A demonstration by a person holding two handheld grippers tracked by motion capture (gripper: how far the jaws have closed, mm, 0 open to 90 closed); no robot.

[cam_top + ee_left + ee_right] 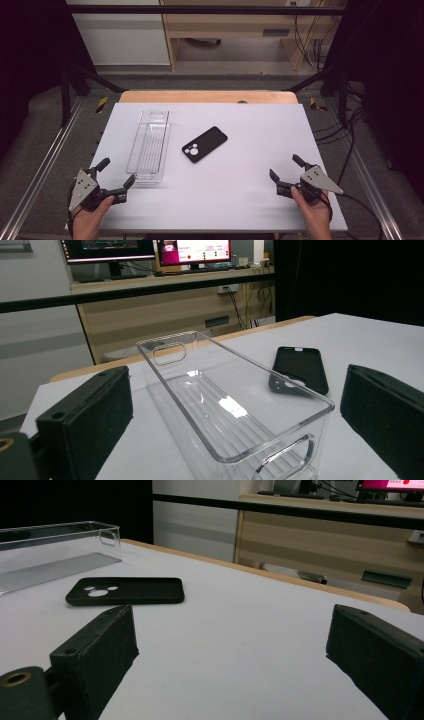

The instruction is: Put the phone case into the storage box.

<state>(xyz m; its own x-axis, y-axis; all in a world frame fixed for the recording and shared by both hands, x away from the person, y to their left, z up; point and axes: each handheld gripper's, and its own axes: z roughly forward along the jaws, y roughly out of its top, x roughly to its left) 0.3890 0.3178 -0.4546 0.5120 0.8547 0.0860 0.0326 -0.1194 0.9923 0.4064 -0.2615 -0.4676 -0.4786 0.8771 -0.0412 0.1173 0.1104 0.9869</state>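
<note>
We're running two black grippers, left gripper (pixel 116 172) and right gripper (pixel 286 168), each with chunky blocky jaws, a screw-dotted grey triangle plate and a black cable.

A white rectangular table top (pixel 240 200) sits on a pale wooden board (pixel 207 96) — beyond it, a light wood desk (pixel 165 310) carrying two lit monitors (pixel 194 250).

Laboratory test bay. Black metal frame (pixel 200 9) spans the top of the frame; plywood bench (pixel 165 305) with 2 lit monitors (pixel 192 250) upper left; cables (pixel 312 45) upper right.
</note>
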